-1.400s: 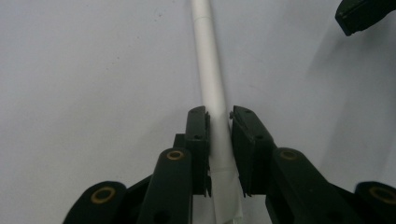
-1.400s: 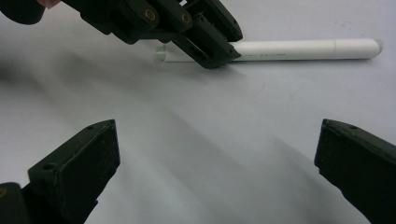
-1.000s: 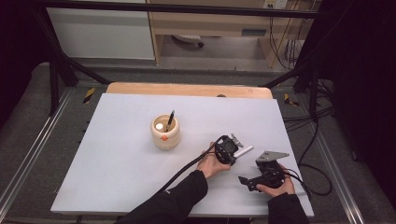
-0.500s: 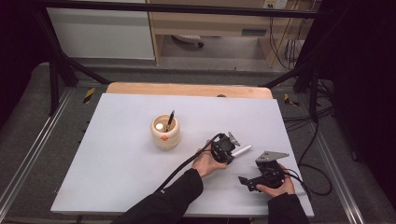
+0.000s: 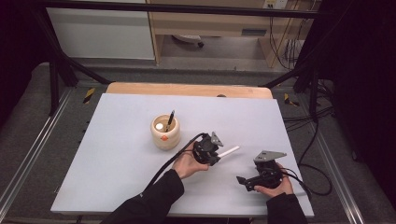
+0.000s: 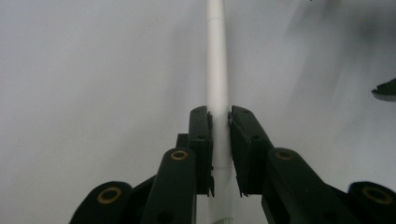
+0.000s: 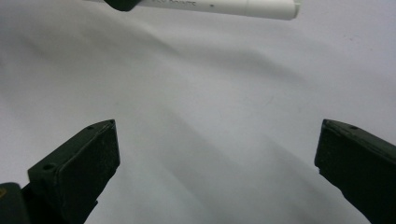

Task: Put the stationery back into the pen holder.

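Observation:
My left gripper (image 5: 217,155) is shut on a white marker (image 5: 230,151) and holds it just above the table, with the free end pointing right. In the left gripper view the marker (image 6: 217,56) runs straight out between the two pads (image 6: 200,135) of my gripper (image 6: 218,115). My right gripper (image 5: 244,180) rests near the table's front right with its jaws wide apart and nothing between them. In the right gripper view the marker (image 7: 224,6) crosses the top, beyond that gripper (image 7: 217,137). A wooden cup (image 5: 165,133) with a black pen (image 5: 170,119) stands left of the left gripper.
The grey-white table mat (image 5: 116,163) covers a wooden tabletop (image 5: 187,88). Black cables (image 5: 308,179) trail from both grippers. Metal frame rails (image 5: 28,154) run along the table's sides.
My left gripper has moved left toward the cup and risen a little, carrying the white marker. The right gripper has stayed where it was.

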Demonstrator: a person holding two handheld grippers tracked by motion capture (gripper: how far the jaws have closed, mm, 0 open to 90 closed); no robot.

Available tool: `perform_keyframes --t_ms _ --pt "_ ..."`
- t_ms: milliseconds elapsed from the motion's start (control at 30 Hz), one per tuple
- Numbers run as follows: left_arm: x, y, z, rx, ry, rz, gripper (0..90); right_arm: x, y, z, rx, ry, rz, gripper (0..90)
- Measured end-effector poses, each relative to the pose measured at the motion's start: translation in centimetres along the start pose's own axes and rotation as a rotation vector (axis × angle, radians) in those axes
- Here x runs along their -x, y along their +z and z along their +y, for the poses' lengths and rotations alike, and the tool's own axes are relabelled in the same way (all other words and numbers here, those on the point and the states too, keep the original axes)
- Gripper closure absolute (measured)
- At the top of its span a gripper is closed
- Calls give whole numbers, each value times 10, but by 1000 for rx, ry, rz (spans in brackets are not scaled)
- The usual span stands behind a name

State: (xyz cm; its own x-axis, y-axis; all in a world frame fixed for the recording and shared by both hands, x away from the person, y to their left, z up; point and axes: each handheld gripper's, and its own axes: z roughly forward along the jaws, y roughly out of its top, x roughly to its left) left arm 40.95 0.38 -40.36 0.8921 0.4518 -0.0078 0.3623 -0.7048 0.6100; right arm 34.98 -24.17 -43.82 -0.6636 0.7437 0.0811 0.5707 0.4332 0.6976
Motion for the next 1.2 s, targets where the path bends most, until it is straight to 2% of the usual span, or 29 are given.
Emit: perform_keyframes --t_ms 133,500,833,1200 --pt "-4 -12 -11 4 6 -4 783 -5 3 4 -3 -38 13 8" --pt "-16 -42 -43 5 -6 -12 783 -26 13 21 -19 -157 3 23" --pt "-25 -57 -67 -6 -25 -18 783 -52 24 41 -45 -297 -17 40" --pt "-34 -71 -80 -21 -35 -8 783 -73 33 63 -76 -454 -32 43"
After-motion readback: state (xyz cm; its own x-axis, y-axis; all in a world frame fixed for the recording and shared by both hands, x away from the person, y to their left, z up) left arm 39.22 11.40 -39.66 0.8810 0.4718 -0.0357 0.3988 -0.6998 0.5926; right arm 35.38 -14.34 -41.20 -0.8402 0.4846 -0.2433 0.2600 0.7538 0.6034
